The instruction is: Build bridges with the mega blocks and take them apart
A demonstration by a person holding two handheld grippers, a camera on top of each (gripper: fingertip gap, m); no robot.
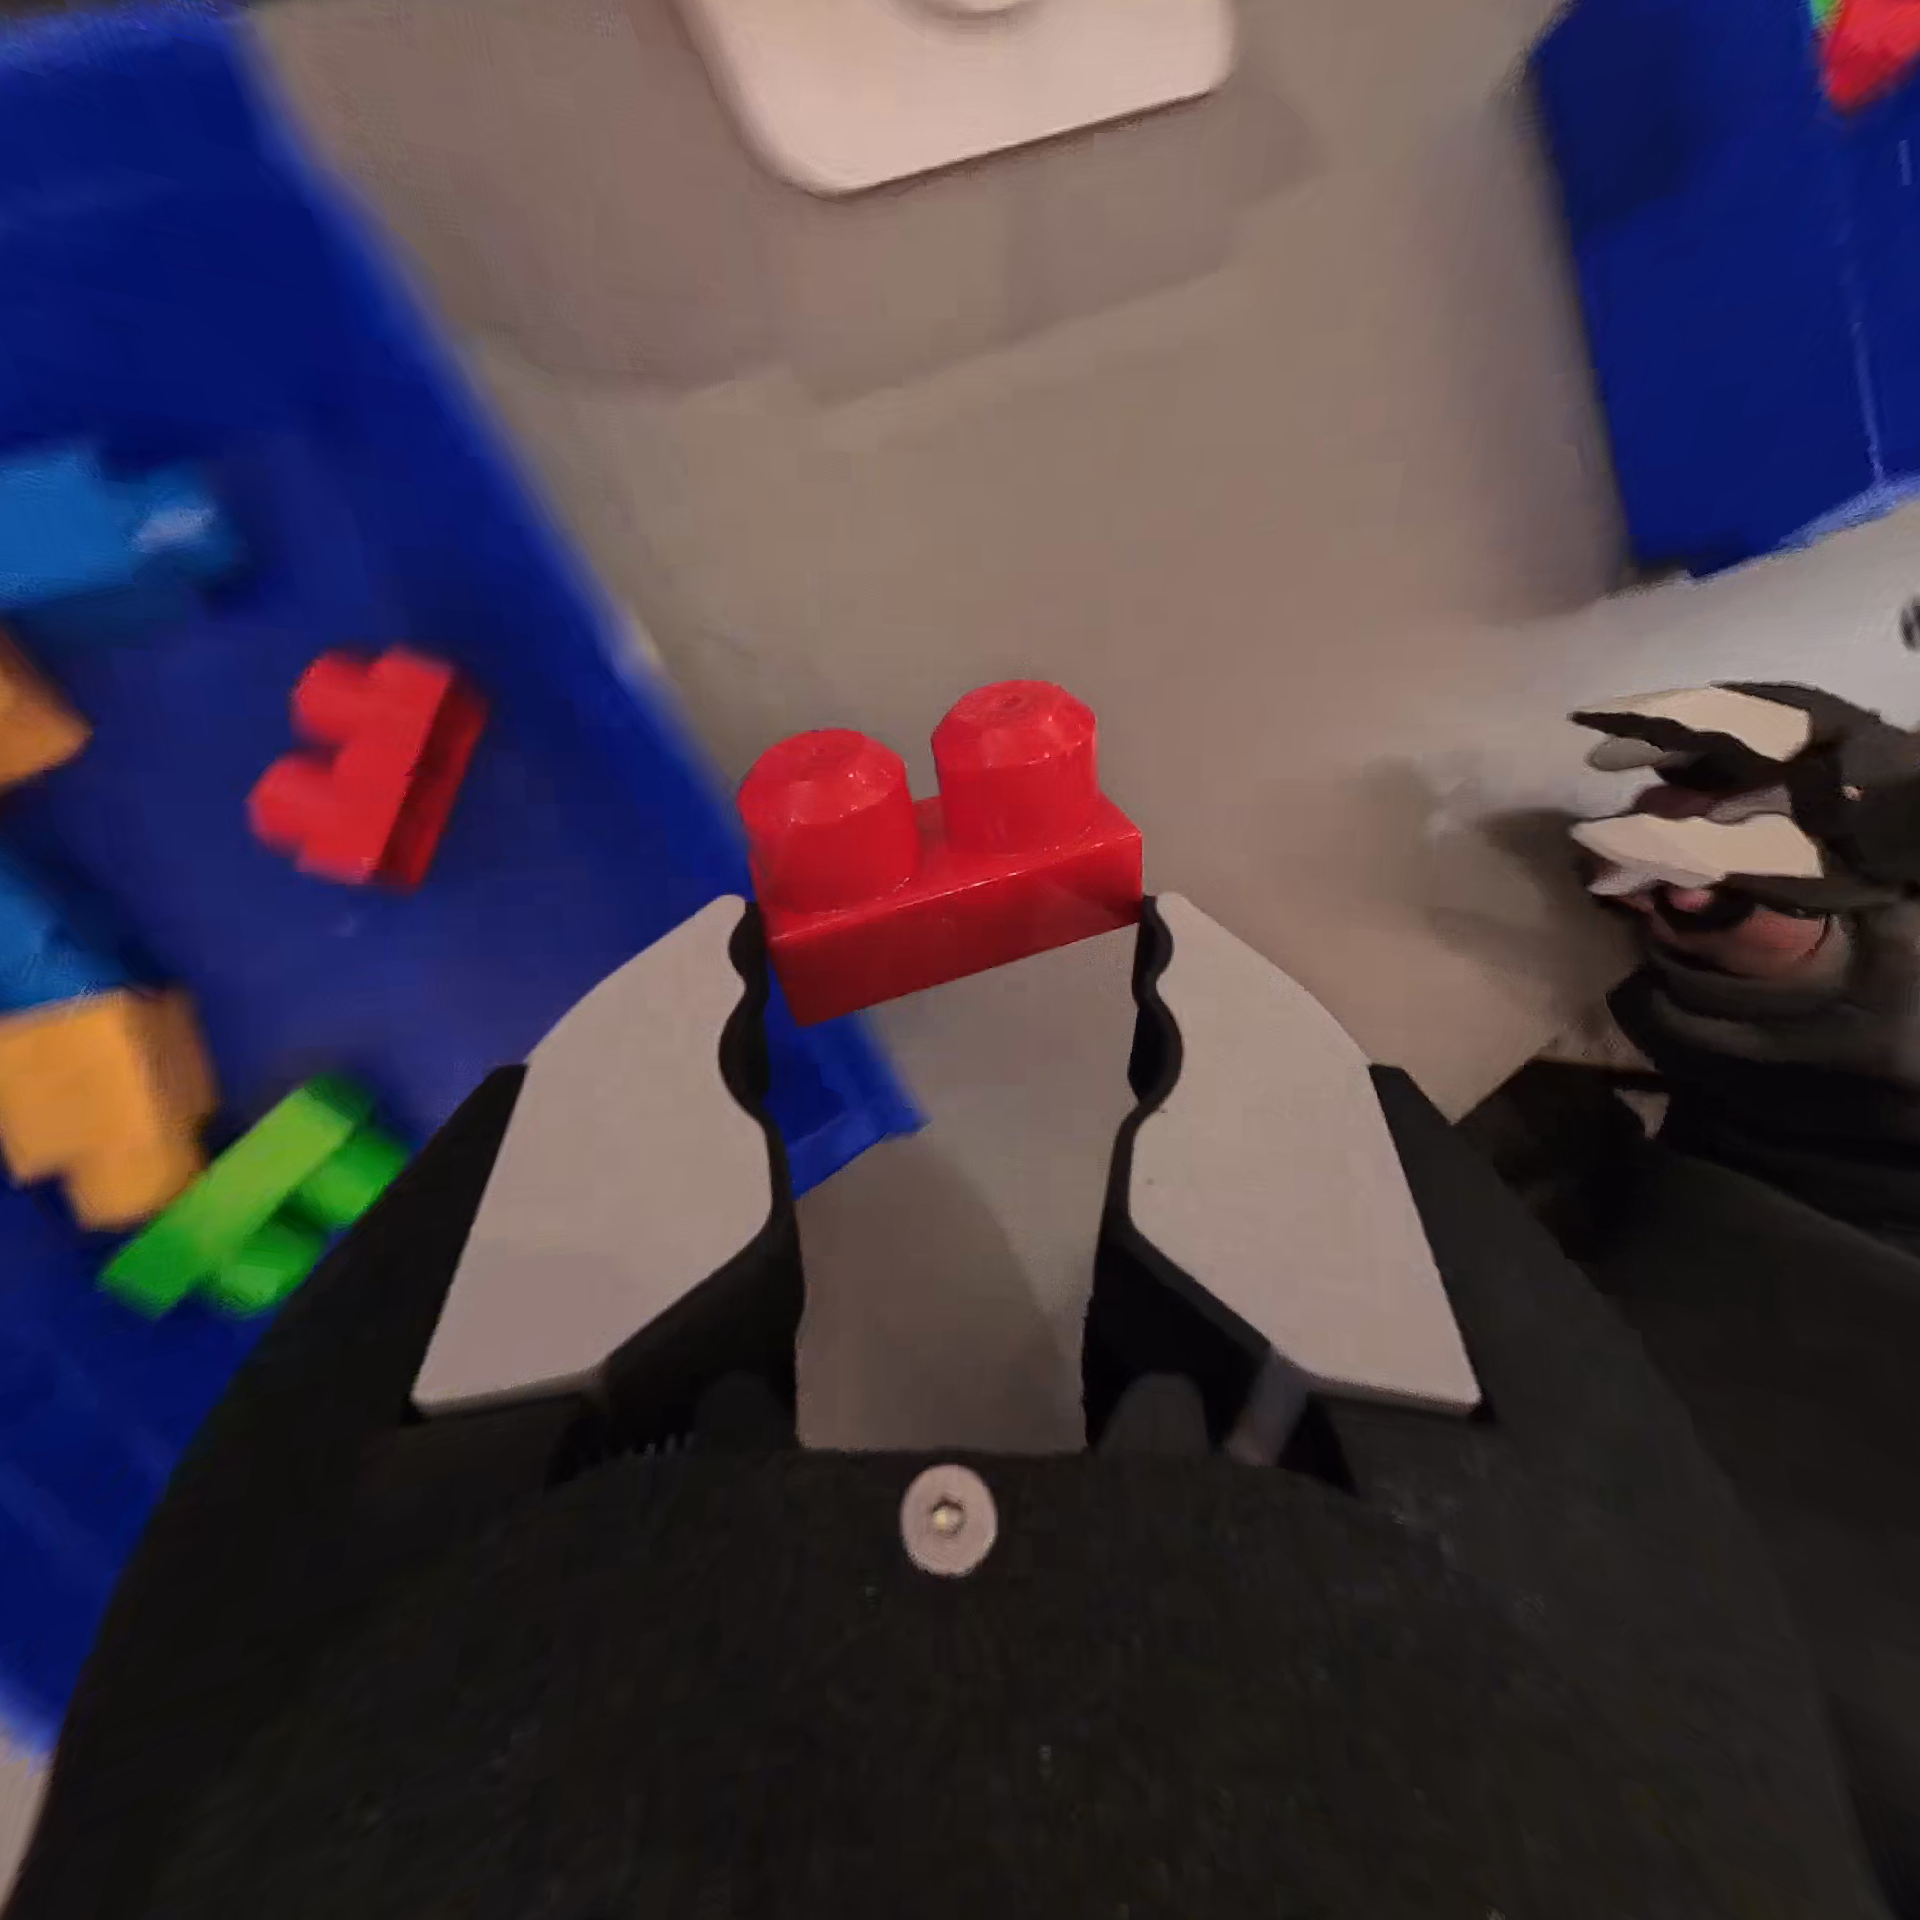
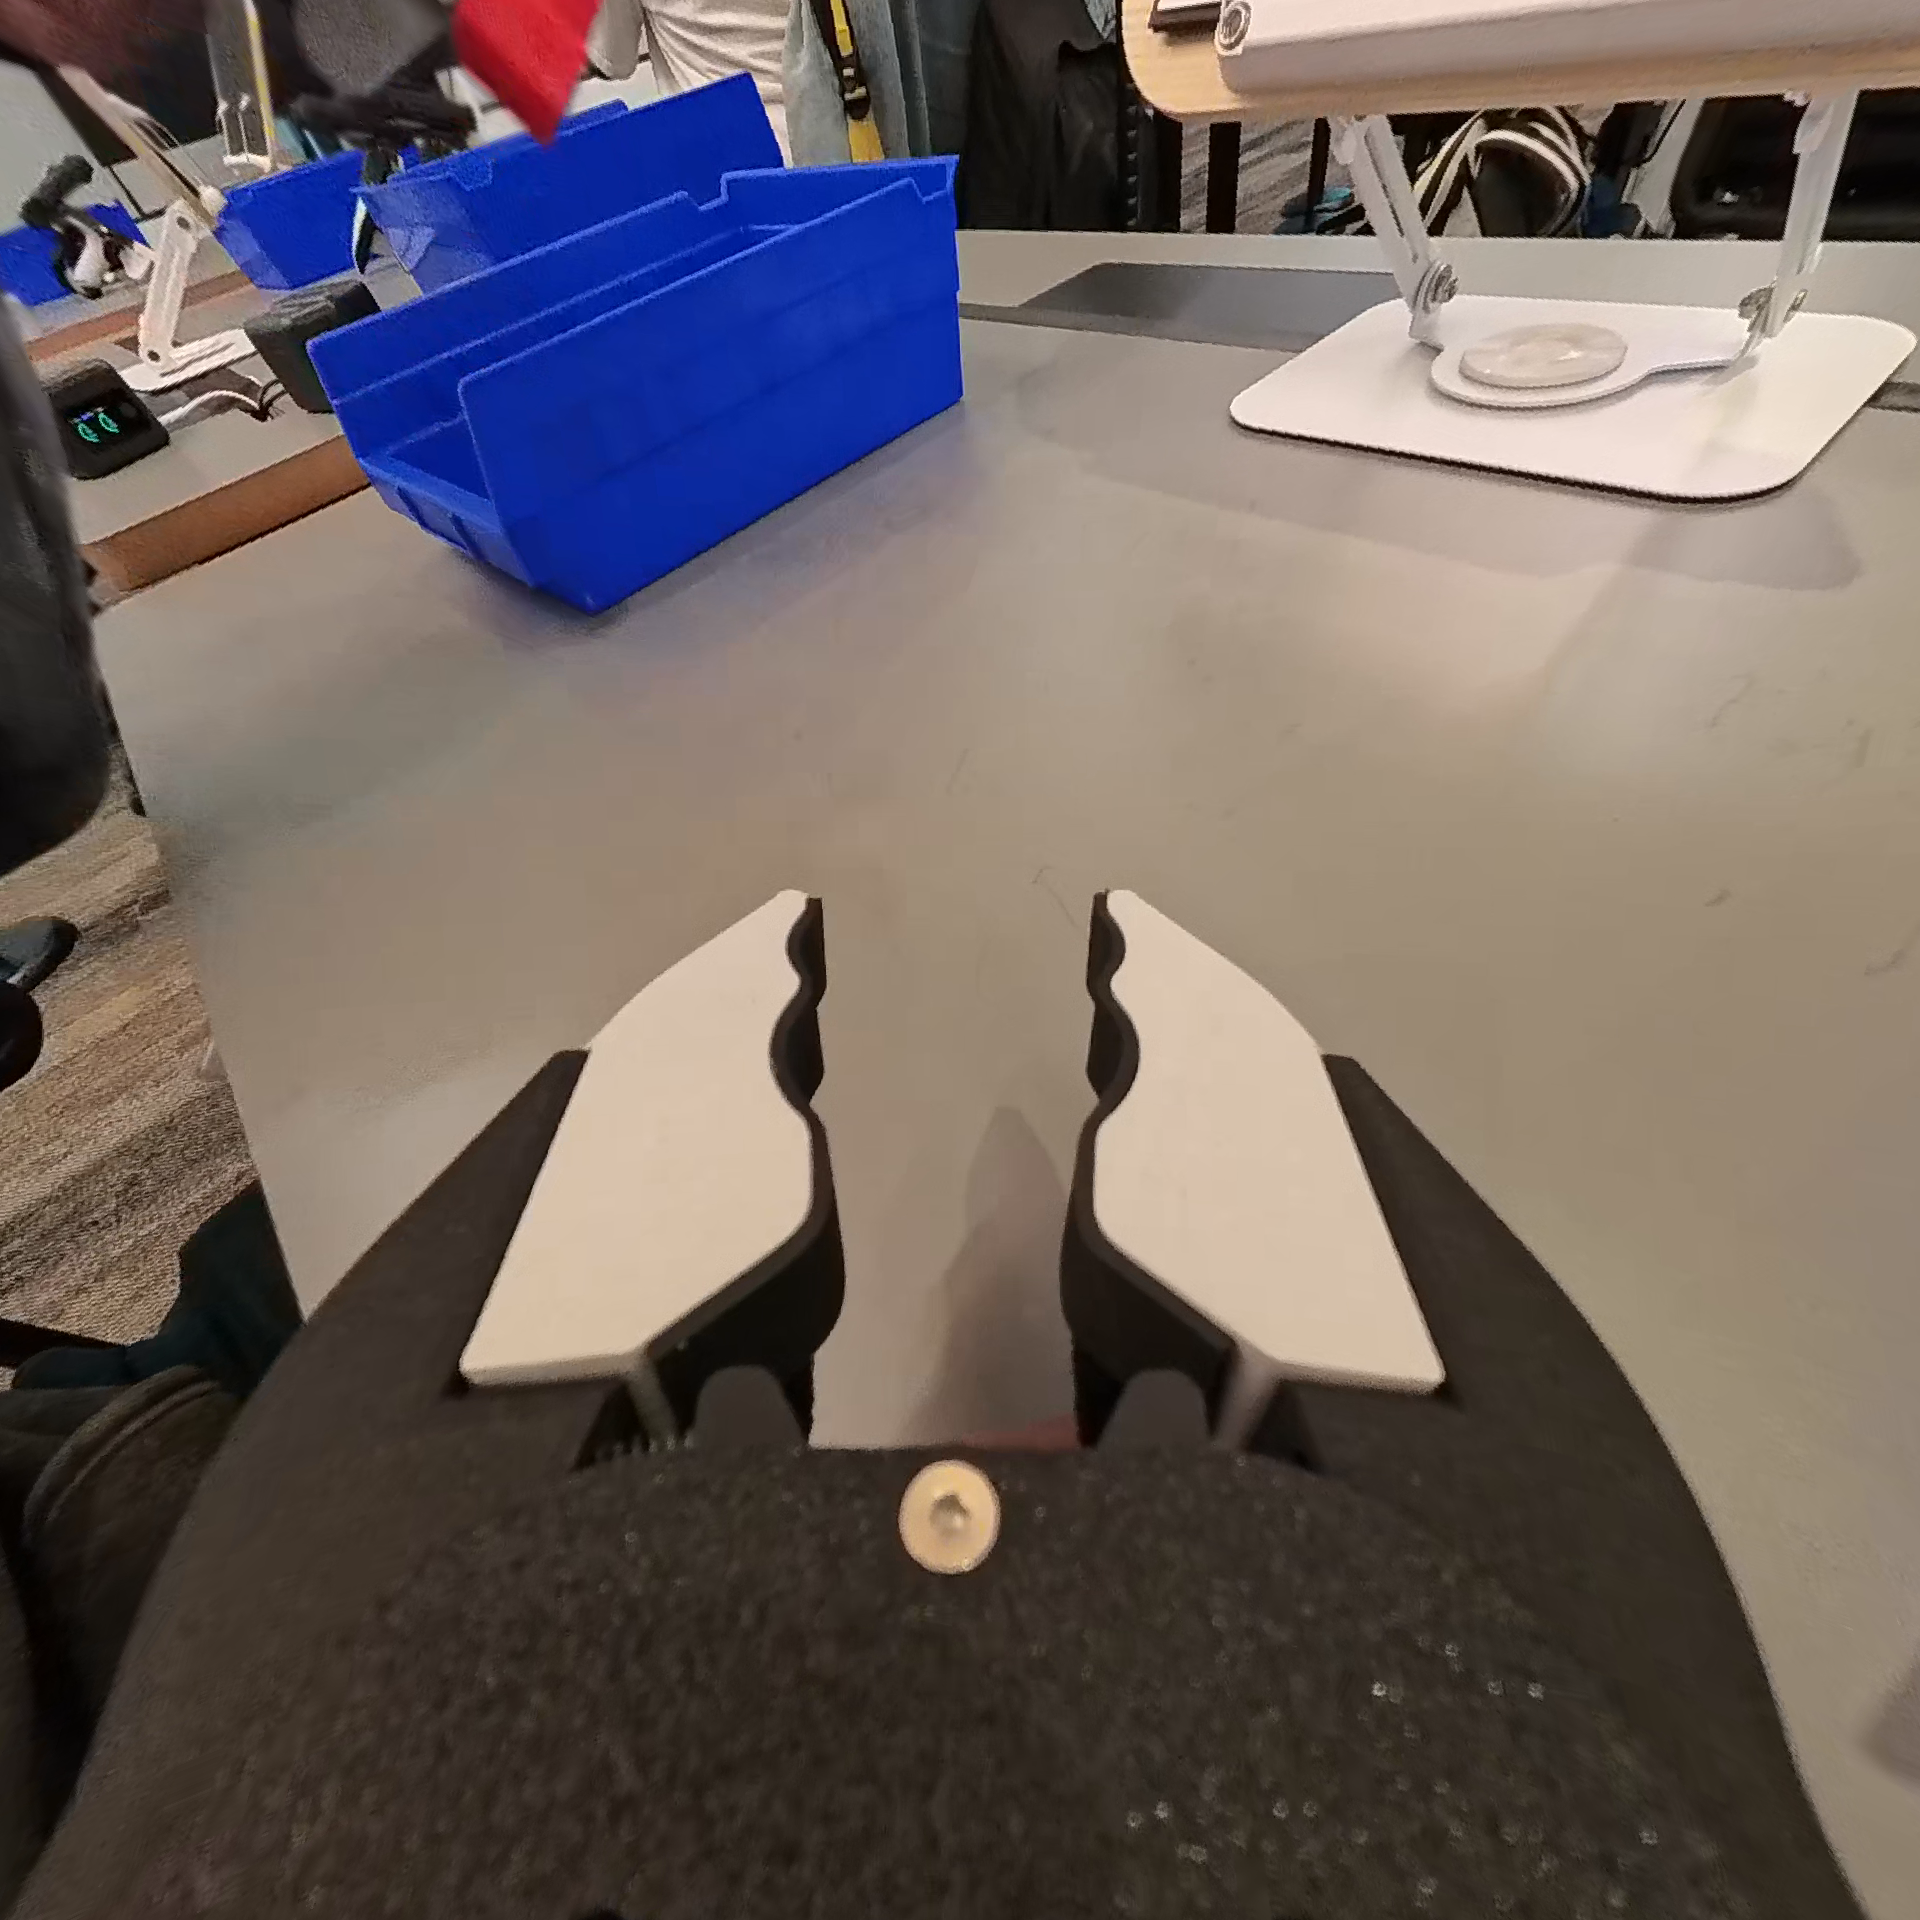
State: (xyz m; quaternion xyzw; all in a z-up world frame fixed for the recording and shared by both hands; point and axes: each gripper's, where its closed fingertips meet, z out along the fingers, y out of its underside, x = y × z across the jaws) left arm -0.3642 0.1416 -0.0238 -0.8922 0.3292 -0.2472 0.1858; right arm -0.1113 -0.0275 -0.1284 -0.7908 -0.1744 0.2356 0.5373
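My left gripper (image 1: 945, 920) is shut on a red two-stud block (image 1: 935, 862) and holds it in the air above the grey table, studs up, just right of a blue bin (image 1: 436, 499). The bin holds loose blocks: a red one (image 1: 369, 769), an orange one (image 1: 99, 1101), a green one (image 1: 249, 1195) and blue ones (image 1: 94, 540). My right gripper (image 2: 956, 914) is open and empty, low over the grey table (image 2: 1143, 727). It shows at the right of the left wrist view (image 1: 1704, 805). The held red block shows at the top left of the right wrist view (image 2: 520, 52).
A blue bin (image 2: 675, 384) stands at the left of the table with more bins behind it. A white stand base (image 2: 1579, 405) sits at the back right; it also shows in the left wrist view (image 1: 966, 94). Another blue bin (image 1: 1745, 312) is at the right. Across from one pair of fingers to the other is roughly 35 centimetres. My right gripper's tips are some 35 centimetres from the white stand base (image 2: 1579, 405).
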